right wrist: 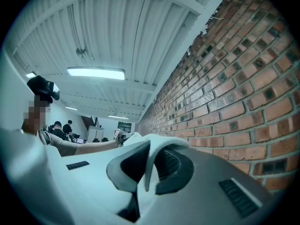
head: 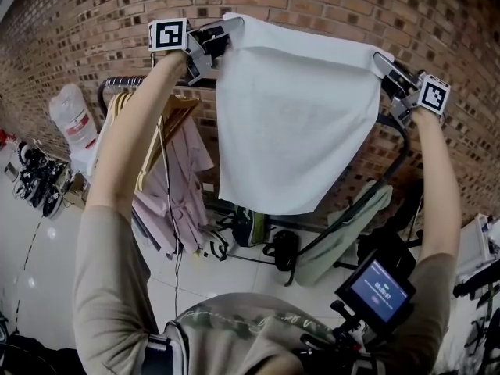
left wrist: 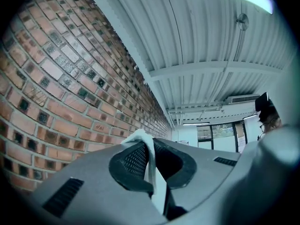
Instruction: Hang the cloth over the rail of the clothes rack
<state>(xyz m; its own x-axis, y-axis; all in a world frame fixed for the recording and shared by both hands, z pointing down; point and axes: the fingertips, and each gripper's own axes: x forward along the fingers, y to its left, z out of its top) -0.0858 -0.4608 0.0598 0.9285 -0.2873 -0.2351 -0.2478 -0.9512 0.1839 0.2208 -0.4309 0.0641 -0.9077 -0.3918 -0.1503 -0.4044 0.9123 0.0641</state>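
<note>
Up at twelve o'clock before the rail (head: 123,80), my left gripper (head: 221,34) and right gripper (head: 384,63) each pinch tight a top corner of the cloth (head: 297,116), stretching it wide to drape evenly.

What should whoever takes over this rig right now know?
Left claw: shut on the cloth's top left corner.
Right claw: shut on its top right corner.
Cloth: stretched flat between both claws, top edge above the rail, the rest hanging on the near side of it.
Done: cloth lifted and spread.
Left: carry the top edge past the rail and lower it so the cloth drapes over, probably to the right of the hangers. Then open both claws.
</note>
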